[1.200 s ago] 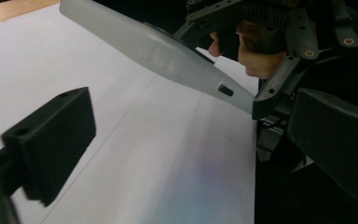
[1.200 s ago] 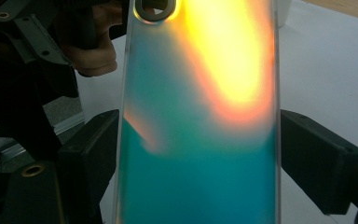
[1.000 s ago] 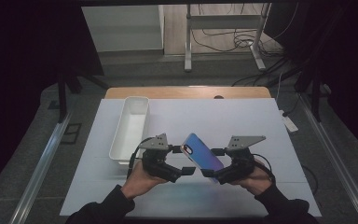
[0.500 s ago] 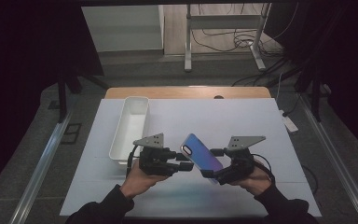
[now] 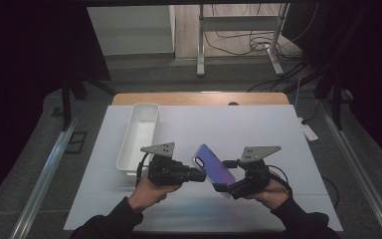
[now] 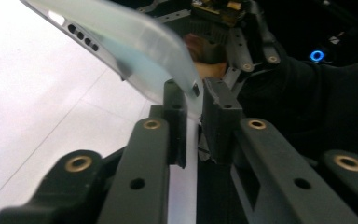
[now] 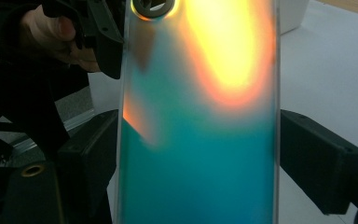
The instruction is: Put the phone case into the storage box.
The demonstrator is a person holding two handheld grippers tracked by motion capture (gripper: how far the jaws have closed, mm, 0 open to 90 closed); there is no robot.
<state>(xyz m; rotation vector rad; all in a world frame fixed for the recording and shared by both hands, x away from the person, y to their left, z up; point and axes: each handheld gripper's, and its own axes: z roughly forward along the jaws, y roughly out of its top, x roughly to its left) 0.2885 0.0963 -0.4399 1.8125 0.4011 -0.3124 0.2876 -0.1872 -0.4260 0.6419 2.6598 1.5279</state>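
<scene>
A phone point(image 5: 214, 167) with a shimmering blue-purple back hangs tilted above the white table cover. My right gripper point(image 5: 223, 175) is shut across its width, and in the right gripper view both pads press the long sides of the phone point(image 7: 200, 140). From the left, my left gripper point(image 5: 202, 174) reaches the phone's lower corner. Its jaws have just been closing. In the left gripper view the left gripper point(image 6: 195, 93) pinches the thin edge of the phone point(image 6: 135, 42). The left gripper point(image 7: 107, 42) also shows at the top left of the right gripper view.
A long white tray point(image 5: 138, 144) lies on the left part of the white cover point(image 5: 258, 129), close behind my left hand. The wooden table edge point(image 5: 199, 98) runs along the back. Metal rails flank the table on both sides.
The left gripper's jaws have closed from wide apart onto the phone's corner. The right gripper and the phone have stayed where they were.
</scene>
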